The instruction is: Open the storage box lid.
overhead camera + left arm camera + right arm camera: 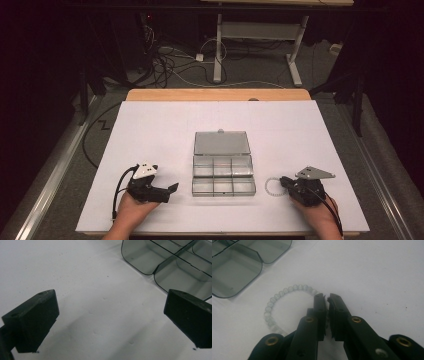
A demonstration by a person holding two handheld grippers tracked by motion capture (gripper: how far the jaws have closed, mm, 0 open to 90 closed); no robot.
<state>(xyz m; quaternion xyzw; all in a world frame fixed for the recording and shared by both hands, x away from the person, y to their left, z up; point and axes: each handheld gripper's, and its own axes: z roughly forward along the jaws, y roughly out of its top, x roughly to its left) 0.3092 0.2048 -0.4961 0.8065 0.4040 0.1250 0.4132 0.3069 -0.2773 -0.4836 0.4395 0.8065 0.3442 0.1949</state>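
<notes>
Lying: 1 bracelet (pixel 284 307), 1 box (pixel 223 170)

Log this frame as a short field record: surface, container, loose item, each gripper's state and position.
surface: white table top
container: clear compartment box, lid open and folded back, compartments look empty
loose item: pale bead bracelet, lying on the table beside the box, toward the right gripper
left gripper: jaws wide apart, nothing between them, pointing toward the box
right gripper: jaws nearly closed at the bracelet's ring; whether they pinch a bead cannot be told
</notes>
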